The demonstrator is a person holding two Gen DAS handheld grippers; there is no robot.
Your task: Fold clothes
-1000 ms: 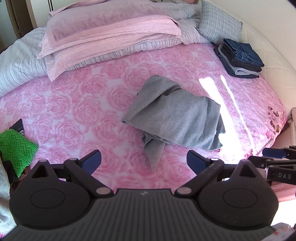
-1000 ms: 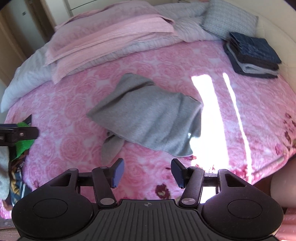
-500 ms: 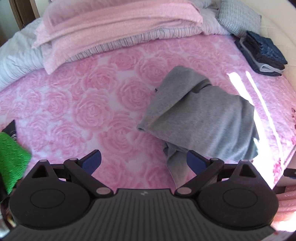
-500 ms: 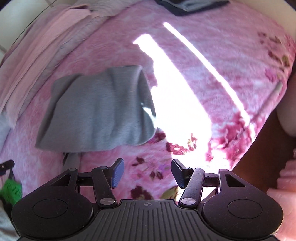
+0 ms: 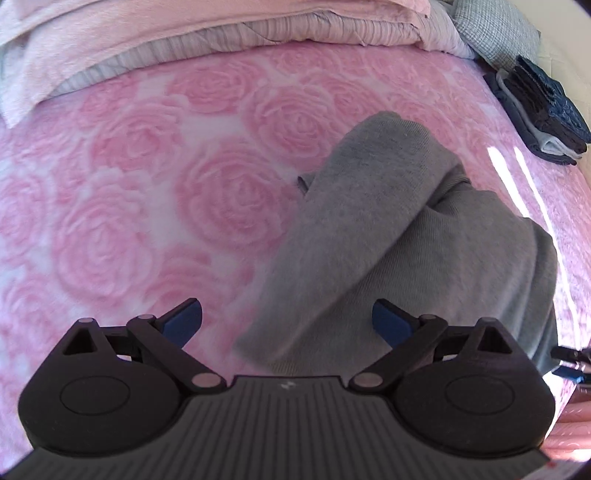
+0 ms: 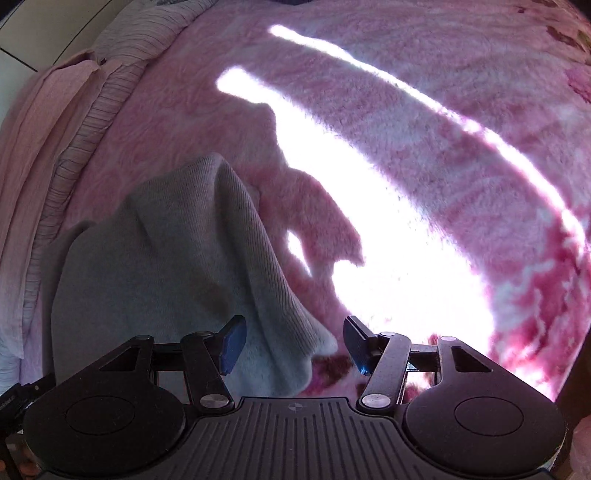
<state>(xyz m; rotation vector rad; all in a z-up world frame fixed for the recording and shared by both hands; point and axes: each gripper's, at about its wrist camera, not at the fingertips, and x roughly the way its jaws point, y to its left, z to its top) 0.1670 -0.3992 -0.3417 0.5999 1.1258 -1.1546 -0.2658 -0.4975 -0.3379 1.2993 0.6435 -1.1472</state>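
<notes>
A crumpled grey knit garment point(image 5: 399, 236) lies on the pink rose-patterned bedspread point(image 5: 147, 206). My left gripper point(image 5: 287, 323) is open and hovers just above the garment's near left corner, its fingers straddling the cloth's edge. In the right wrist view the same grey garment point(image 6: 177, 266) fills the lower left. My right gripper point(image 6: 293, 345) is open over the garment's right-hand corner, with the ribbed hem between its fingers. Neither gripper holds anything.
Pink and striped pillows point(image 5: 207, 33) pile up along the far side of the bed. A stack of folded dark blue and grey clothes point(image 5: 539, 110) sits at the far right. A bright strip of sunlight point(image 6: 388, 236) crosses the bedspread right of the garment.
Both grippers have dropped down and forward toward the grey garment, which now looms much larger in both views. The green knit item has left the left wrist view. Both stay open.
</notes>
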